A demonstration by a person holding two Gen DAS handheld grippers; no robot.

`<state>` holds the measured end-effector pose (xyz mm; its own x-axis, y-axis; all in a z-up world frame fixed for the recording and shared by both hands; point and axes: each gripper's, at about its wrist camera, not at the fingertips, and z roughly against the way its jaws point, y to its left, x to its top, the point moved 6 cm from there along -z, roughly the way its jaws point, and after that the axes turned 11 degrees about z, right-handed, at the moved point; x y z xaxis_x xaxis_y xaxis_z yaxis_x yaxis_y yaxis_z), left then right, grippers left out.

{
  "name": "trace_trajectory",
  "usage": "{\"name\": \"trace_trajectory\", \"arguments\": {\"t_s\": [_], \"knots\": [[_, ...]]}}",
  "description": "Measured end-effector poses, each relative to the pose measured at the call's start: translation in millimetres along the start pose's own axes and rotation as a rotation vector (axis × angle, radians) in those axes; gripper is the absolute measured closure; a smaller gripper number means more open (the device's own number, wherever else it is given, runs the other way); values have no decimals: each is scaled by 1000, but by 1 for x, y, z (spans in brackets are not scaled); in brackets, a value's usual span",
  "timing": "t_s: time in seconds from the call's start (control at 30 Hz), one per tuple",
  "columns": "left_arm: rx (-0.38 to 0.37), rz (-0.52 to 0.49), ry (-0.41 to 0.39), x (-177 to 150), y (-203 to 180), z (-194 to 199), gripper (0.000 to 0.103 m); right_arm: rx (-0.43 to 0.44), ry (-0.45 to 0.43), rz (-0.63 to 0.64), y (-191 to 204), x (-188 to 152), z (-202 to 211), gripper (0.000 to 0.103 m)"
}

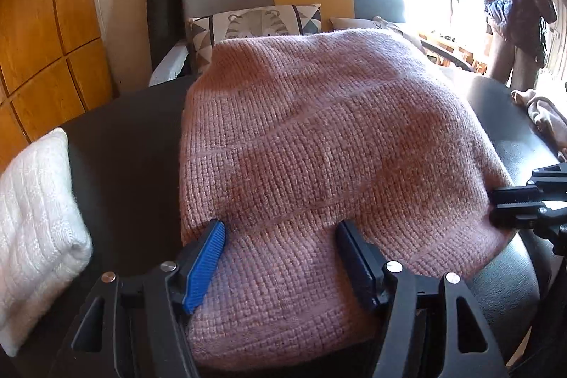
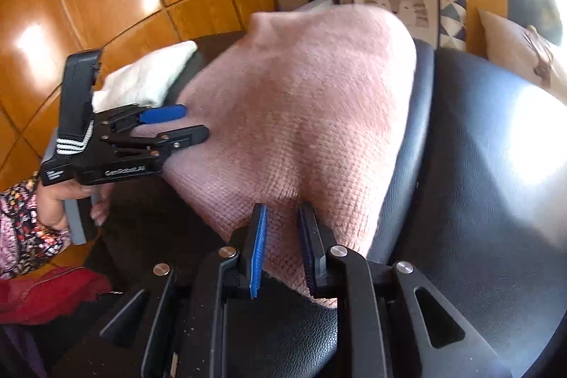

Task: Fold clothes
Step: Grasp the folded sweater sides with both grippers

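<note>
A pink sweater (image 1: 319, 147) is lying folded on the black desk (image 1: 124, 147). The left gripper (image 1: 280, 257) is resting on its near edge, jaws wide apart, holding nothing. The right gripper (image 2: 281, 247) is pinching the sweater's near corner between narrowed jaws. A white knit (image 1: 35, 218) is sitting beside.

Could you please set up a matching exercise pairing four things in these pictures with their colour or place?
Things:
1. knitted sweater
2. folded white knit
3. animal-print cushion
4. wooden panelled door

Descriptions:
A. propped against the chair back
B. dusty pink, spread across the dark surface
C. orange-brown, at far left
D. on the dark surface, left of the pink one

Pairs: 1-B, 2-D, 3-A, 4-C
</note>
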<state>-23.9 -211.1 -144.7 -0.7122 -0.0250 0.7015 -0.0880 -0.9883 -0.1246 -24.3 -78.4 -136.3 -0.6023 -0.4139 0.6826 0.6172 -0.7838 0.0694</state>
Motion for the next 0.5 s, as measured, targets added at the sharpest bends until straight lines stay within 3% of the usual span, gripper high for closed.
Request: {"name": "trace_trajectory", "arguments": {"t_s": [0.1,0.13,0.2,0.37,0.47,0.5], "knots": [[-23,28,-53,11,-3,15,36,-1,-128,3,-6,28,23,82],[-31,38,-70,15,-4,19,36,-22,-149,-4,-9,36,24,77],[-3,38,-58,21,-1,12,36,-94,-152,-16,-23,54,17,70],[77,35,-16,37,6,-11,36,-137,-85,-58,-54,82,-24,70],[124,32,9,46,11,-25,34,-178,-34,-39,-61,81,-43,72],[104,73,16,42,18,-27,32,-179,-38,-52,-62,76,-46,72]]}}
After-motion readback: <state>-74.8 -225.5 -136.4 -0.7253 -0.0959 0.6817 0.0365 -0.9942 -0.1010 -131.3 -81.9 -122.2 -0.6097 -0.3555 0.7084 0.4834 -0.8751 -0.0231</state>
